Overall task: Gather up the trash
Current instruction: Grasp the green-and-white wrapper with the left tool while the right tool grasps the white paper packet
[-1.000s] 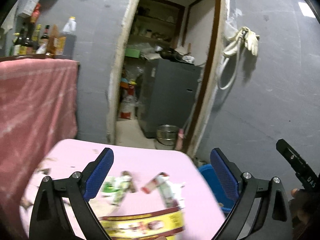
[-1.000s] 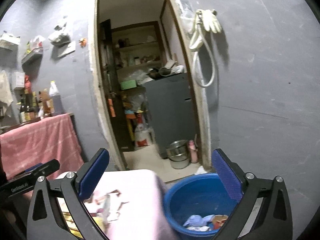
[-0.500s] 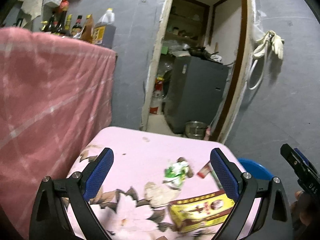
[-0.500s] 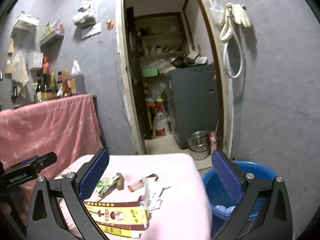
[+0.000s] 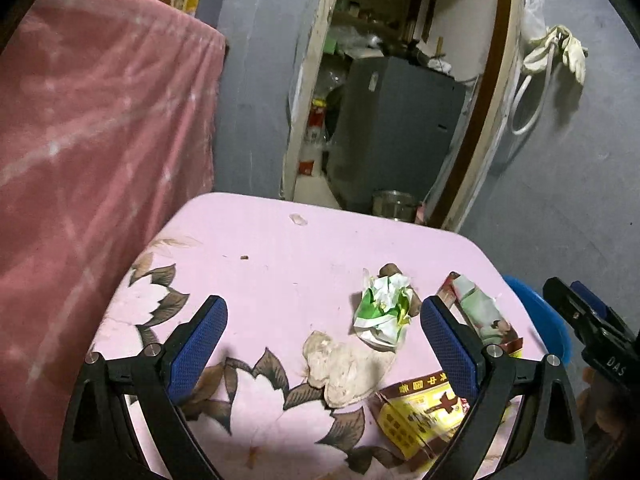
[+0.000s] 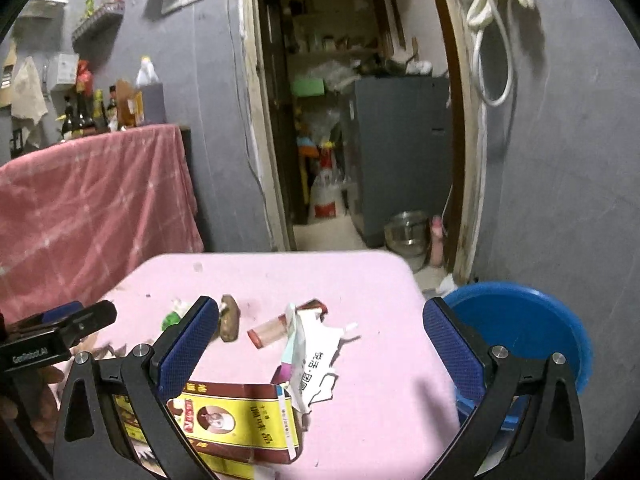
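Landmark: pink table point(image 5: 280, 248), rounded top with a flower print.

Left gripper point(image 5: 322, 330): jaws wide apart, nothing between the pads, hovering over the near half of the table. Trash relative to its jaws:
- crumpled green-and-white wrapper point(image 5: 382, 312) sits in the gap, just inside the right pad, toward the table's right edge.
- beige crumpled paper point(image 5: 344, 364) lies on the table just nearer than the wrapper, also inside the gap, touching or almost touching the wrapper.
- yellow-and-red box point(image 5: 424, 408) is flat at the near-right part of the table, partly hidden under the right finger.
- torn red-and-white packet point(image 5: 480, 312) lies outside the right finger, by the table's right edge.

Right gripper point(image 6: 320, 322): jaws also wide apart, empty. Seen from it:
- yellow-and-red box point(image 6: 236, 420) lies low in the gap, its left end behind the left finger.
- torn white packet point(image 6: 316, 352) stands partly up against the box's far-right corner.
- small reddish tube point(image 6: 272, 330) and a brown lump point(image 6: 230, 318) lie farther in on the table, both between the jaws; lump is just beside the left pad.

Blue basin point(image 6: 528, 332) sits off the table's right edge, lower than the top, partly behind the right gripper's right finger. Contents not visible here.
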`<state>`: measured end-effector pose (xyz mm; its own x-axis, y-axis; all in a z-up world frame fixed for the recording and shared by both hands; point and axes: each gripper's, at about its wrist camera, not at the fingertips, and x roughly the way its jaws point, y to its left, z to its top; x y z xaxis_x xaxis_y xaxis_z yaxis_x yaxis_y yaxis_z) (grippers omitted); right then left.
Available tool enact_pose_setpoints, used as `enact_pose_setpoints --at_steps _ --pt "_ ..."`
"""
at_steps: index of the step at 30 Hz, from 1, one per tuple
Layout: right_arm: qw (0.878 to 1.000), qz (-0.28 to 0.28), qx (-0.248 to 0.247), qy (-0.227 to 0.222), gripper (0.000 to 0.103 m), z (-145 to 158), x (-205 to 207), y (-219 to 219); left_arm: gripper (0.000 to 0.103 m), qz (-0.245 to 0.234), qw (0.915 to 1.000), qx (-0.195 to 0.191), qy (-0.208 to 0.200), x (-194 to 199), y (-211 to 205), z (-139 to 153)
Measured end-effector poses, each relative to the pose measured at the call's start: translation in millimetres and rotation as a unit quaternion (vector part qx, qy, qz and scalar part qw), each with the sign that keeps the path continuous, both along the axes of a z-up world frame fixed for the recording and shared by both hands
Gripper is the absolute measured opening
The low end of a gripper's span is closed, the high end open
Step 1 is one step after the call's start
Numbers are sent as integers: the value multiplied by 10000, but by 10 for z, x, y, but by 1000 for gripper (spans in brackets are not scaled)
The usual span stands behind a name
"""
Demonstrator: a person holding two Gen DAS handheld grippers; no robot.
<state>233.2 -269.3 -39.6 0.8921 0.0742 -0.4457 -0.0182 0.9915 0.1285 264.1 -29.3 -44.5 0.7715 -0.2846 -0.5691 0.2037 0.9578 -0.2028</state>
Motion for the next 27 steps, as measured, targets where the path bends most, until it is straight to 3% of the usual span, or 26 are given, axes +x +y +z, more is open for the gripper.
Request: enact_pose_setpoints --at_steps 4,8,12,22,24,27 --pt "9996 87 54 248 96 -72 125 -21 94 -116 9998 134 116 136 -91 -41" --pt "9984 206 31 532 81 -122 260 10 92 -217 9993 33 310 282 -118 -109" --pt "9958 343 29 846 59 -195 384 47 71 -383 9980 33 511 393 -180 -162" --pt "9888 629 223 1338 36 -390 540 85 33 -847 9920 26 934 524 -312 -309" --pt "9876 661 283 1393 29 -425 548 84 30 -915 9911 20 970 540 -338 -315" --pt "9868 689 357 1425 26 -449 562 91 26 -971 9903 4 998 561 -376 -320"
